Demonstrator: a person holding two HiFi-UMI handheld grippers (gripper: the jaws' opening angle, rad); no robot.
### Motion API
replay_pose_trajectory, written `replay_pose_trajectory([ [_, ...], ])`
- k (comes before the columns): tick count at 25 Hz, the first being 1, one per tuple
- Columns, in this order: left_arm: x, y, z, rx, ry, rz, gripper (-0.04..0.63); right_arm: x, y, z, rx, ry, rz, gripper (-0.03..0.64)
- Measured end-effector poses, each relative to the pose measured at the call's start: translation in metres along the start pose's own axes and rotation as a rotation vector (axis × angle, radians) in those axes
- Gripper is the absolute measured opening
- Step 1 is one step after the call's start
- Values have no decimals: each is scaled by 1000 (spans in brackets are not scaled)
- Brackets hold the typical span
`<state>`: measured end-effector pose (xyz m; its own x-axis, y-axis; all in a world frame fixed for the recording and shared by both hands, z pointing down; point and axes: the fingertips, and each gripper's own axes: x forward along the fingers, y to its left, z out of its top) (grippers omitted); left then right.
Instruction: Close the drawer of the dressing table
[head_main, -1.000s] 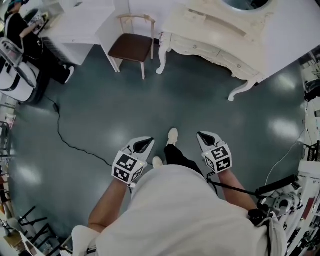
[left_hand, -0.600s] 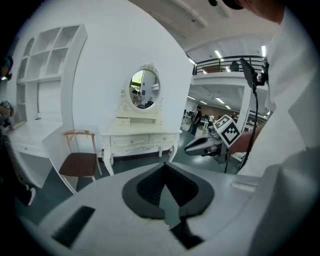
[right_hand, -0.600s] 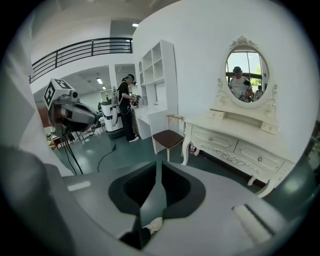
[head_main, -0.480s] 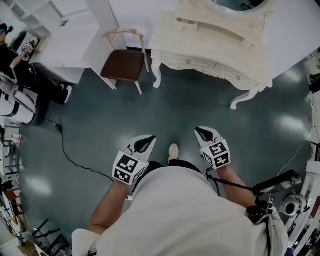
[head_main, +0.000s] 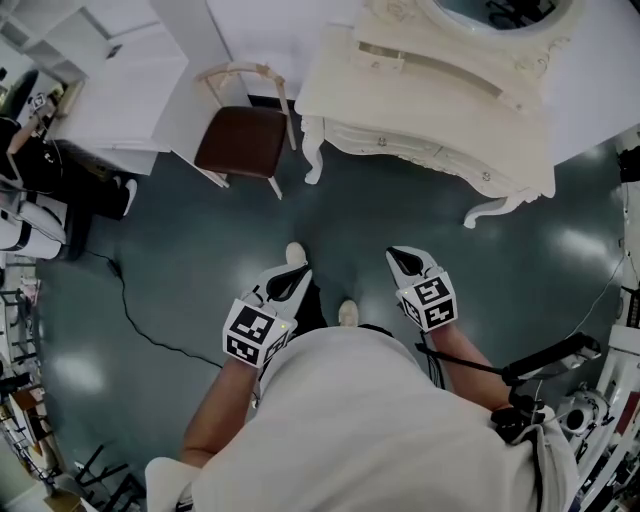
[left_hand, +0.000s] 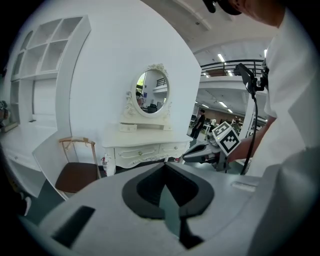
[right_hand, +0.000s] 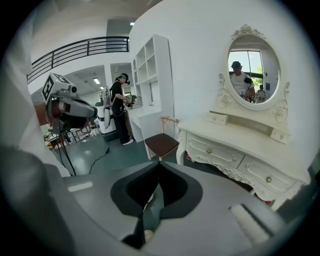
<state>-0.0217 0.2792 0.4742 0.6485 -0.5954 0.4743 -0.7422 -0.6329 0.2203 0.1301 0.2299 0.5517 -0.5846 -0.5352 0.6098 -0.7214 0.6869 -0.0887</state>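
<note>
Across a dark teal-grey floor (head_main: 200, 230), well apart from both claws, the cream-white carved wooden dressing counter (head_main: 450, 115) stands on curved legs against a white wall. The person holding the claws faces it with one pale shoe (head_main: 295, 255) set forward, so this reads as the approach step: nothing has touched the counter yet. The left claw (head_main: 292, 282), white with black pads and a marker cube, has its jaws together and holds nothing. The right claw (head_main: 403, 262), of the same build, has just brought its jaws together, and nothing sits between them. No drawer visibly juts from the counter's front at this range, so I cannot tell which one is open. The next move likely calls for getting close, finding the drawer front that stands proud, setting a closed claw tip against it and pushing straight in until it sits flush. Counted: two claws, one dressing counter, one oval mirror in an ornate white frame (right_hand: 251, 75), three small round knobs (right_hand: 209, 150) along the counter's front, one pale wooden chair with a brown seat (head_main: 243, 140) just beside the counter, one black cable (head_main: 140, 320) on the floor, and one black-clad bystander (right_hand: 120, 107) far off.
</note>
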Motion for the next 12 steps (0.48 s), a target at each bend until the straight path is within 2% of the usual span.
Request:
replay_pose_trajectory([
  [4,21,58,23,16,8,-46,3,42,-21,38,37,7,-34,2],
  [12,41,162,94,99,3,-140,3,118,-68,127,105,-16,-141,2],
])
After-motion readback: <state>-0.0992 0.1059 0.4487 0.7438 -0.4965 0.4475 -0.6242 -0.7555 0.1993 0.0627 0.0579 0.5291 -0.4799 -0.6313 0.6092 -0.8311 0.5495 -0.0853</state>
